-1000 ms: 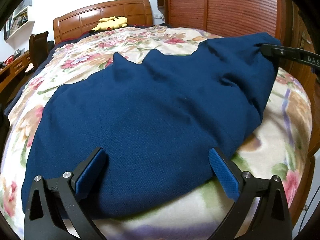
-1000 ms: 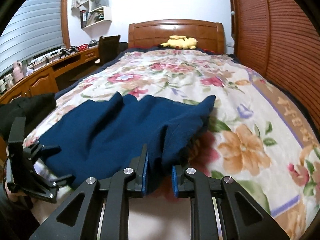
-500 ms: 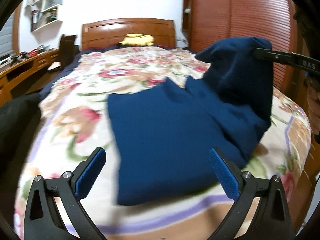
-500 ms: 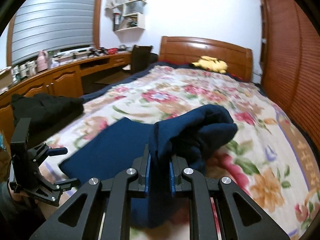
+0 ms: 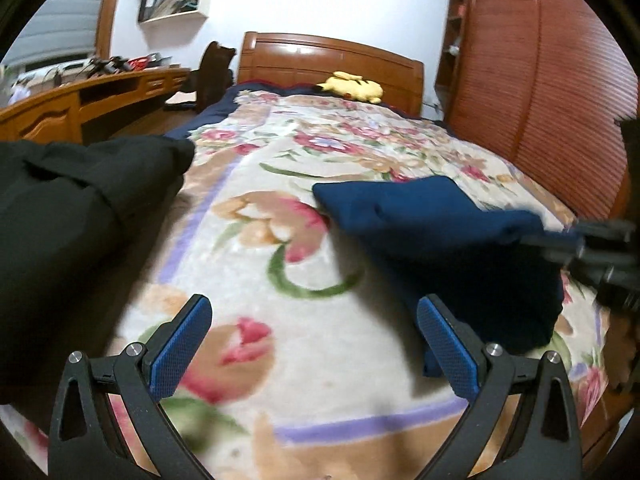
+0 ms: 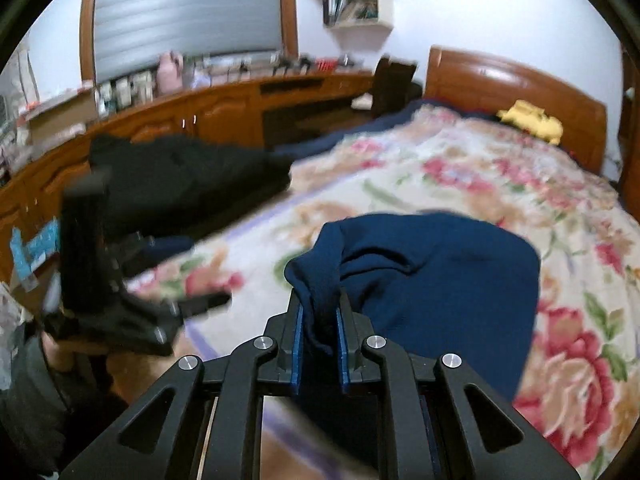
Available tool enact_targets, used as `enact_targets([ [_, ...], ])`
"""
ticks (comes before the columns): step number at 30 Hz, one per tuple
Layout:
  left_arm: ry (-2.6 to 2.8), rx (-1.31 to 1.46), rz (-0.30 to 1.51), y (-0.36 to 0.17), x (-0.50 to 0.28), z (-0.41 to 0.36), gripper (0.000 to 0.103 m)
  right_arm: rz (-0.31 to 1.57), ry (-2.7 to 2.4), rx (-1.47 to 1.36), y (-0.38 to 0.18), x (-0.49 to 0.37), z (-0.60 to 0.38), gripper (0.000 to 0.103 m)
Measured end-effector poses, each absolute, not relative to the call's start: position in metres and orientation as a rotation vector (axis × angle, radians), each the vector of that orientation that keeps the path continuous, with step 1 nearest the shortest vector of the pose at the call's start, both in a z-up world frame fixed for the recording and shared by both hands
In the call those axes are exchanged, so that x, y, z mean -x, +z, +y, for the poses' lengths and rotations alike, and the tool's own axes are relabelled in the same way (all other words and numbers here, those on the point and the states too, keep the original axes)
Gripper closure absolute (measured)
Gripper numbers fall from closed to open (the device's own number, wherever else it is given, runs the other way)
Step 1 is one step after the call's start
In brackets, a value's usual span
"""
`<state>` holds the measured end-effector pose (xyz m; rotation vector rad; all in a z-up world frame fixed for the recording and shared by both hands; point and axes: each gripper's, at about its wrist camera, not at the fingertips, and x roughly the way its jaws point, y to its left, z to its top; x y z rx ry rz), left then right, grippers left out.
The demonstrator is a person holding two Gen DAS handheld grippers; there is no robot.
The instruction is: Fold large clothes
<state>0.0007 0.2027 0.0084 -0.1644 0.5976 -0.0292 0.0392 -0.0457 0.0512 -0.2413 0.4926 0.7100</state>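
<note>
Open floral bedspread (image 5: pixel 280 264) between black clothes pile (image 5: pixel 72 216) and navy garment (image 5: pixel 440 232).

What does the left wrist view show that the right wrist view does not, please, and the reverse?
Only the left wrist view shows the slatted wardrobe doors and the left gripper from behind, jaws wide apart over the floral blanket. Only the right wrist view shows the window shutter and the right gripper with its jaws shut on a bunched edge of the blue garment. Both show the garment, the blanket, the black clothes, the yellow plush toy and the wooden headboard.
</note>
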Motion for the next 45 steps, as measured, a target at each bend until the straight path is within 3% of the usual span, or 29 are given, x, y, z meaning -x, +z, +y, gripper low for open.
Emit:
enact_targets([
  [3,-0.027,0.176,0.588,0.009,-0.002,0.205,0.000,0.509,0.729,0.216,0.053,-0.046,-0.048,0.067],
  [5,-0.029,0.174,0.585,0.009,-0.002,0.204,0.000,0.470,0.731,0.207,0.065,-0.041,-0.054,0.039],
  [7,-0.031,0.166,0.581,0.010,-0.001,0.202,0.000,0.420,0.718,0.194,0.077,-0.028,-0.070,0.033],
  [12,-0.037,0.161,0.550,0.016,0.004,0.196,0.000,0.385,0.539,0.210,0.081,-0.036,-0.108,0.032],
  [22,-0.069,0.151,0.508,0.024,0.010,0.179,0.000,0.606,0.545,0.187,0.001,-0.076,-0.115,0.033],
  [25,-0.076,0.139,0.522,0.020,0.009,0.173,0.000,0.584,0.509,0.231,-0.013,-0.078,-0.103,0.033],
  [37,-0.101,0.115,0.544,0.018,0.004,0.151,0.000,0.542,0.505,0.221,-0.026,-0.057,-0.114,0.033],
  [45,-0.105,0.077,0.579,0.009,0.001,0.134,0.000,0.497,0.502,0.220,0.006,-0.069,-0.140,0.032],
])
